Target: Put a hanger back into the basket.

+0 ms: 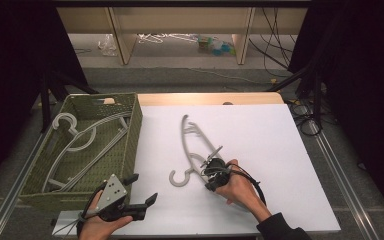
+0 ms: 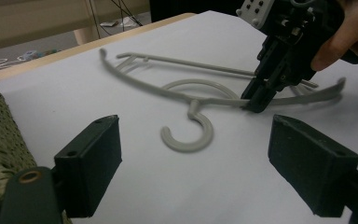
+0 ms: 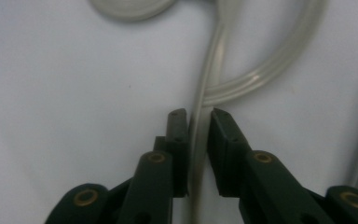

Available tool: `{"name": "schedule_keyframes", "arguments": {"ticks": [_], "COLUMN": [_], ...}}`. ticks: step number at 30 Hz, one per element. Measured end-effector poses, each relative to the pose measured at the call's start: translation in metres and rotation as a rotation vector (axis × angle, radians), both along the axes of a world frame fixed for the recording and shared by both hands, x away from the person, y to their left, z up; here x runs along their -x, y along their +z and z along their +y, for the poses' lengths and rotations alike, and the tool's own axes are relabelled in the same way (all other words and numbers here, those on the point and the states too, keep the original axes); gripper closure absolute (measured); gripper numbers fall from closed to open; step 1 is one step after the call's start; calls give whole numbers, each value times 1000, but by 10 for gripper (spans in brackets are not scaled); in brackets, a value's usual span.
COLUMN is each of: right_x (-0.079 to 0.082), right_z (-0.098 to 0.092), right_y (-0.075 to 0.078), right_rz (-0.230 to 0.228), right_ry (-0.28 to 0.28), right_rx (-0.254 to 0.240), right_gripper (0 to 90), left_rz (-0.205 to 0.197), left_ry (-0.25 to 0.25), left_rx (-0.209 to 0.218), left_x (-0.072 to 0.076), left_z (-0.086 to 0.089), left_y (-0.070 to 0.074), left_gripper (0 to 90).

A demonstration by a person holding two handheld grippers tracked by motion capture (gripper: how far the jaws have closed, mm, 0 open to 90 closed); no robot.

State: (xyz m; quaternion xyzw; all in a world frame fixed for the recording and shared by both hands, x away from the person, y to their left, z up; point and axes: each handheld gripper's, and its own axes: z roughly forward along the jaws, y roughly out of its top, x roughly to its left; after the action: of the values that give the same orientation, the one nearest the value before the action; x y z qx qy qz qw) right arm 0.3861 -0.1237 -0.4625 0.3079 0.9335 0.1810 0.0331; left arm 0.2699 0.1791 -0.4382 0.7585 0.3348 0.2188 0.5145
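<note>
The desk (image 1: pixel 280 150), covered by a white sheet, carries a woven green basket (image 1: pixel 130 145) at its left edge, with grey hangers (image 1: pixel 80 137) already lying inside. One more grey plastic hanger (image 1: pixel 192 150) lies flat on the white surface to the right of the basket, its hook toward the person and its far shoulder pointing away.

The likely trouble comes from where that hanger is gripped. The right gripper (image 3: pixel 199 123) is clenched on a thin shoulder bar of the hanger (image 3: pixel 200 102) close to the neck, and the bar is smooth and narrow, so it could swivel between the pads once lifted, letting the long far end droop. A drooping end could then catch on the basket wall on the way over. The hook (image 2: pixel 189 133) or an arm could also tangle with the hangers already inside and leave this one perched on the rim.

The right hand (image 1: pixel 237 187) reaches in from the lower right, angling its gripper (image 1: pixel 211 172) steeply down onto the bar. The left hand (image 1: pixel 97 220) rests near the desk's front edge beside the basket, holding the left gripper (image 1: pixel 142 192) about level and pointed at the hanger, released, with nothing between its wide-set jaws.
</note>
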Motion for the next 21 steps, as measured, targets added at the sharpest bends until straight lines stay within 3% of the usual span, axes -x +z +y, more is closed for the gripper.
{"name": "schedule_keyframes", "arguments": {"ticks": [2,4,9,12,15,17,19,21], "right_x": [-1,0,3,7,13,18,23,28], "right_z": [-3,-4,-13,-20,-27,-32,-36,-39], "right_y": [0,1,3,7,13,17,20,22], "right_rz": [18,19,26,42,70,79,80,87], "right_ry": [28,57,131,163,199,234,255,272], "right_rx": [-3,5,12,-6,-43,-60,-71,-84], "right_gripper": [817,819,820,820,820,820,820,820], "left_rz": [-2,7,3,-29,-6,-12,1,-1], "left_ry": [-2,5,-5,-44,-78,-95,-111,-133], "left_rx": [-6,15,-10,-78,-117,-150,-150,-205], "left_x": [0,0,-1,-2,-2,-3,-5,-8], "left_z": [1,0,-4,-14,-22,-26,-33,-39], "left_y": [0,0,-1,-1,-3,-3,-3,-3], "left_gripper": [172,176,184,201,236,238,255,276]}}
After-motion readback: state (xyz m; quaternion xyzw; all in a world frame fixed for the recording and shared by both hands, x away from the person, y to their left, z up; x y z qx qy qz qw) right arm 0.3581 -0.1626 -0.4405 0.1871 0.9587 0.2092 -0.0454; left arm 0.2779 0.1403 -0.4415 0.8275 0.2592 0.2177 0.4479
